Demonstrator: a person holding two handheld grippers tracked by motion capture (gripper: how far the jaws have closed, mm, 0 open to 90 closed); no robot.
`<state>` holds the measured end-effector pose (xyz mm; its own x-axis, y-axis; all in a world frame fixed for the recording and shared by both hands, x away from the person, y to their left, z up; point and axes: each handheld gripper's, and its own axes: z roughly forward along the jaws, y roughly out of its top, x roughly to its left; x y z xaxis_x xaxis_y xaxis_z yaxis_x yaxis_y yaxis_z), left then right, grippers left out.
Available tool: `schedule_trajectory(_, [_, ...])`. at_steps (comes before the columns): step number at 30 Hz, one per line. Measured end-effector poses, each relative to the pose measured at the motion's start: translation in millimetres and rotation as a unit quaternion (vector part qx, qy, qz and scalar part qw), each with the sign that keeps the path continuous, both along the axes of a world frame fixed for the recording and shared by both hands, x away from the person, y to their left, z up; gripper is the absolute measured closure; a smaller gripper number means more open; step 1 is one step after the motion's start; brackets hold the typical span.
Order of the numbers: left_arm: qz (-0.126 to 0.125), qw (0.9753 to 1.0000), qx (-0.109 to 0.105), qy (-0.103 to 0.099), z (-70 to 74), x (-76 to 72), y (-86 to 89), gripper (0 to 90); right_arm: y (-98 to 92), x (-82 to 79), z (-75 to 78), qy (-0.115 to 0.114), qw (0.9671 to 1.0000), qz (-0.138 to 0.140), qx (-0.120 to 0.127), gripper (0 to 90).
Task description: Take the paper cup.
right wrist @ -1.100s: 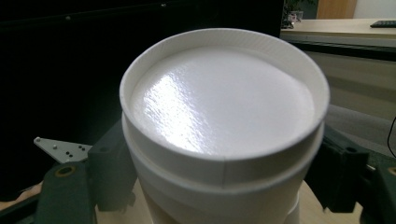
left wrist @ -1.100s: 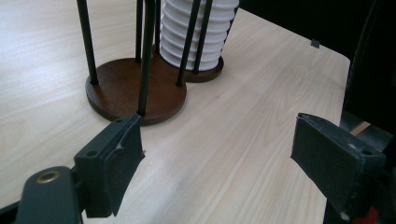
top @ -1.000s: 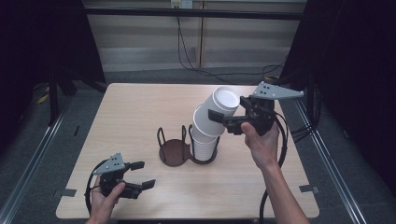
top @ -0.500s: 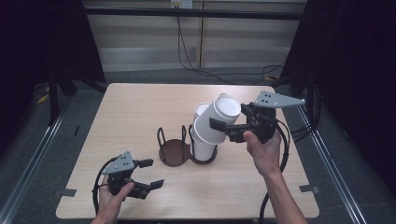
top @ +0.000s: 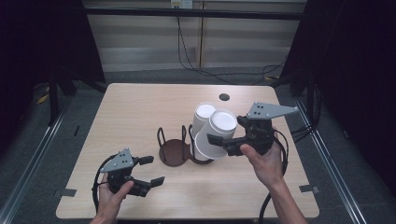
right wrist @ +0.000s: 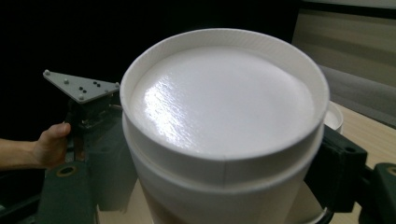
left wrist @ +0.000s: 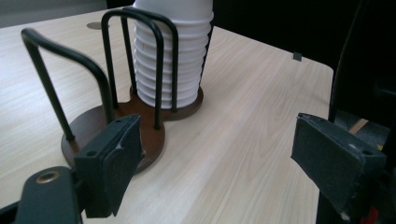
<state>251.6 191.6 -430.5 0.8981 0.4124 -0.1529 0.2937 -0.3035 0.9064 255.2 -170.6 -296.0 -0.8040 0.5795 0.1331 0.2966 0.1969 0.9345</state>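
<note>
- My right gripper (top: 218, 142) fingers are clamped on a small cup stack (top: 215, 134) — tilted, so a loose grip could drop cups.
- My left gripper (top: 150, 170) fingers are apart, near the holder (top: 173, 151) — unable to steady it if snagged.

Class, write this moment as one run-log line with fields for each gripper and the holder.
right gripper: shut on white cup, tilted | left gripper: open, holds nothing | cup holder: cup stack in one ring, other ring vacant

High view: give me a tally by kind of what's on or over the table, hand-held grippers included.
Hand-held grippers: 2, left hand-held gripper and right hand-held gripper
Wire cup holder: 1
Cup stack in the holder: 1
Cup group gripped at right: 1
Total: 5
</note>
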Motion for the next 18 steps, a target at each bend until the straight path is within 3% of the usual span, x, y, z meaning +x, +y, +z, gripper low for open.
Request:
schedule_trajectory(6, [-0.01, 0.9998, -0.013, -0.006, 5.6, 2.5, -7.7, 15.8, 7.1, -1.0, -11.5, 0.012, 0.9998, 0.012, -0.01, 22.1])
schedule_trajectory(15, [-0.033, 0.9993, -0.012, -0.012, 8.7, 3.7, -22.6, 15.8, 11.4, 0.4, -35.8, 0.036, 0.999, 0.024, -0.012, 22.1])
schedule_trajectory(18, [-0.039, 0.9989, -0.014, -0.023, 11.0, 2.1, -29.2, 15.8, 12.6, 1.2, -41.9, 0.045, 0.9985, 0.027, -0.012, 22.2])
